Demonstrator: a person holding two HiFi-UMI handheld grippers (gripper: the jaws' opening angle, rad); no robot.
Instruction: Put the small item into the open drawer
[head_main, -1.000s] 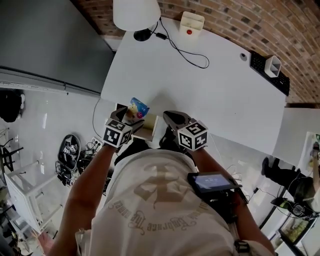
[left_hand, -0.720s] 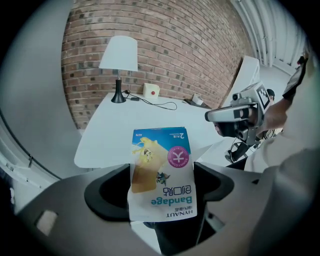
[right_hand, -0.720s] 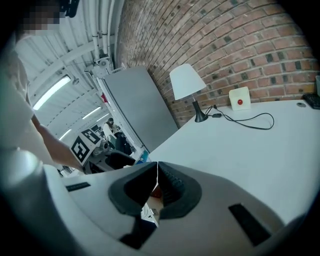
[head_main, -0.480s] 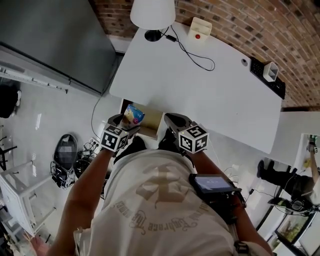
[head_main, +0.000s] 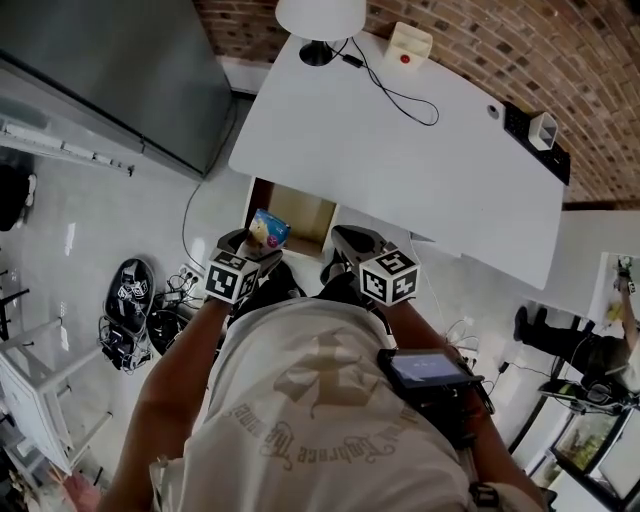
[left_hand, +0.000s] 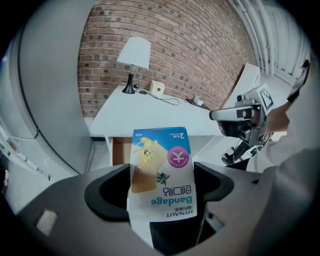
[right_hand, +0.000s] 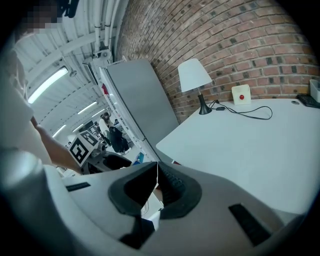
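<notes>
Head view: looking steeply down over the shoulders at a white desk (head_main: 420, 150) set against a brick wall, with an open drawer (head_main: 300, 212) pulled out at its near left edge.

Left gripper (head_main: 250, 241): clamped on a small bandage packet (head_main: 268, 229), pinched by the lower end, leaving most of the packet standing up and forward, clear of the jaws. Judged a sensible hold: lets the free end lead into the drawer and should fall away cleanly on release. Confirmed in the left gripper view, with print upside down and pads pressed on both faces.

Packet position: over the drawer's near left corner, above the wooden inside, not yet in it. Cannot tell how high above the drawer bottom.

Right gripper (head_main: 352, 241): just right of the drawer's near edge, jaws pressed together on nothing, checked in the right gripper view. Probably parked there to keep out of the way, with no drawer left to open.

Compared with a second ago: then showed the packet against the desk edge at the drawer's far left, and now has it drawn nearer, over the drawer mouth. Shows far more of the wooden inside now. Same pinch on the packet throughout.
</notes>
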